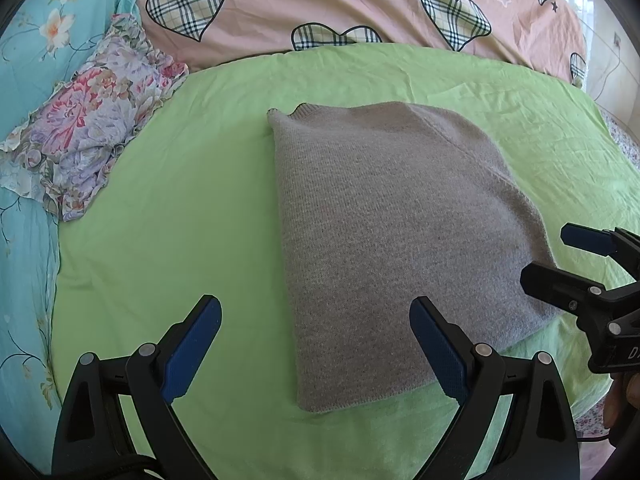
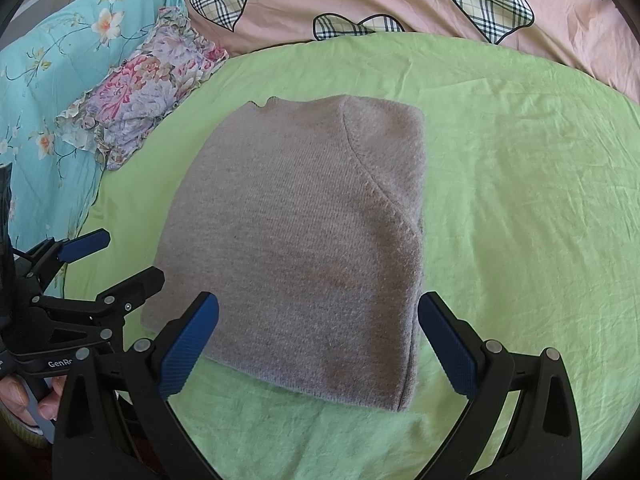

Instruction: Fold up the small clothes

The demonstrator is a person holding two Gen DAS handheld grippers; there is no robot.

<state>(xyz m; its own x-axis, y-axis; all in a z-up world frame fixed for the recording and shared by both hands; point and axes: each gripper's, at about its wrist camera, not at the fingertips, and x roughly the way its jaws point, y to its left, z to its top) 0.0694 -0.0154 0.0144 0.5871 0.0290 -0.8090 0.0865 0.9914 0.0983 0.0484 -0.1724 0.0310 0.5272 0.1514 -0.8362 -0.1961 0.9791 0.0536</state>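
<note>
A grey knitted sweater [image 1: 384, 232] lies folded into a narrow rectangle on the green sheet [image 1: 168, 240]; it also shows in the right wrist view [image 2: 296, 240]. My left gripper [image 1: 316, 344] is open and empty, hovering over the sweater's near left edge. My right gripper [image 2: 320, 344] is open and empty, just above the sweater's near hem. The right gripper shows at the right edge of the left wrist view [image 1: 560, 260]. The left gripper shows at the left of the right wrist view [image 2: 120, 256].
A folded floral garment [image 1: 88, 136] lies at the left on a turquoise floral cover [image 1: 24, 60]; it also shows in the right wrist view [image 2: 144, 92]. A pink quilt with plaid hearts [image 1: 320, 4] lies behind the green sheet.
</note>
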